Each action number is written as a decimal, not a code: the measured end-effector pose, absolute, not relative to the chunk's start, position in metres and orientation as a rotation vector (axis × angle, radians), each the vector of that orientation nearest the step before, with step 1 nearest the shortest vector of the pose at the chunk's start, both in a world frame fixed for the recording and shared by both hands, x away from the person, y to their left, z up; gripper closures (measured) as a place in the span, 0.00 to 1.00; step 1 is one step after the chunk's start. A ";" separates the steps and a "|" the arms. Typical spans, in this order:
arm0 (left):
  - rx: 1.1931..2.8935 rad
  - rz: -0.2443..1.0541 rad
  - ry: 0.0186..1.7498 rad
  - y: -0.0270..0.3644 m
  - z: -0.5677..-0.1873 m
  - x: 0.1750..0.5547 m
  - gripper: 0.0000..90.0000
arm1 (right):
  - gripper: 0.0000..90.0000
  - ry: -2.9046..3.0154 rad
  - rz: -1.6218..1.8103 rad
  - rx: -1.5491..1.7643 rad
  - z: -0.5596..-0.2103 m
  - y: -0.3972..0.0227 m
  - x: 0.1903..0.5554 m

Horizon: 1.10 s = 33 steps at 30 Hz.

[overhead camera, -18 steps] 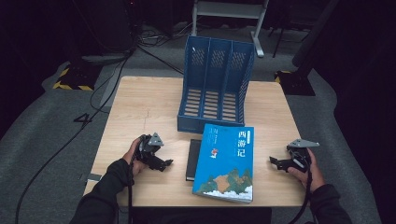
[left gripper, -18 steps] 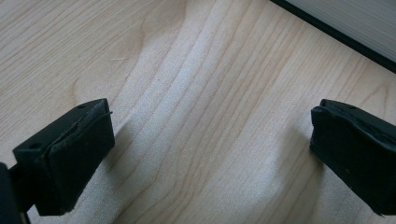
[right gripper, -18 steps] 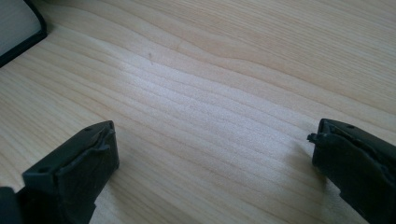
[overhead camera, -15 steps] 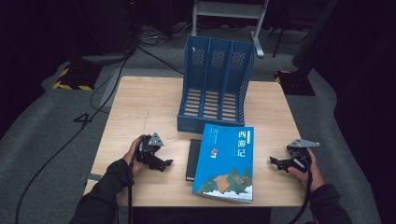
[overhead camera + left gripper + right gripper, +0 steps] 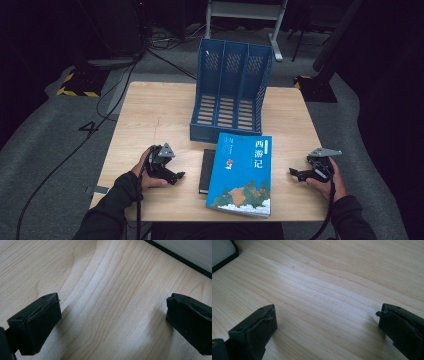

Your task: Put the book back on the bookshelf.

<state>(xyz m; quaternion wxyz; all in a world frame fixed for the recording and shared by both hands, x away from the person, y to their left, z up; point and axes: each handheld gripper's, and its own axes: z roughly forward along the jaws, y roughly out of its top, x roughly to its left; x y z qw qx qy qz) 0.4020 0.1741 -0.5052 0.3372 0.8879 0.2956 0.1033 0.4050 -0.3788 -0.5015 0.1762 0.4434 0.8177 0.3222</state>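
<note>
the blue book (image 5: 241,174) lies flat at the near middle of the wooden surface (image 5: 150,115), cover up, its left edge overlapping a thinner black book (image 5: 206,170) that peeks out beside it. its far edge sits just in front of the blue file rack (image 5: 231,92), which stands upright with three empty slots facing the person.

the left gripper (image 5: 175,176) rests on the surface to the left of the black book, near it but not touching; in the left gripper view its fingers (image 5: 35,326) stand wide apart over bare wood, with the black book's edge (image 5: 180,258) at the top right corner. the right gripper (image 5: 295,173) sits to the right of the blue book, a little apart from it, its fingers (image 5: 253,331) also spread wide with nothing between them; a dark book corner (image 5: 224,255) shows at the top left of the right gripper view.

judging from this layout, the books look meant for the rack. the main risk is the flat lie: with no edge lifted, a finger may skid over the cover or push the book forward into the rack's base and shove the rack back. a pinch on the overlapped left side could catch both books together, and the lower one may slip out mid-lift. a one-sided grip on the wide book could let it sag or fan open.
</note>
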 end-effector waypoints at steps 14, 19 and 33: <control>2.318 0.268 0.755 0.174 -0.505 0.403 0.00 | 0.23 2.345 1.028 1.161 -0.475 -0.373 0.385; 2.319 0.271 0.757 0.173 -0.505 0.402 0.01 | 0.24 2.361 1.070 1.108 -0.466 -0.367 0.376; 2.321 0.267 0.753 0.171 -0.505 0.400 0.01 | 0.27 2.472 1.110 0.944 -0.451 -0.347 0.361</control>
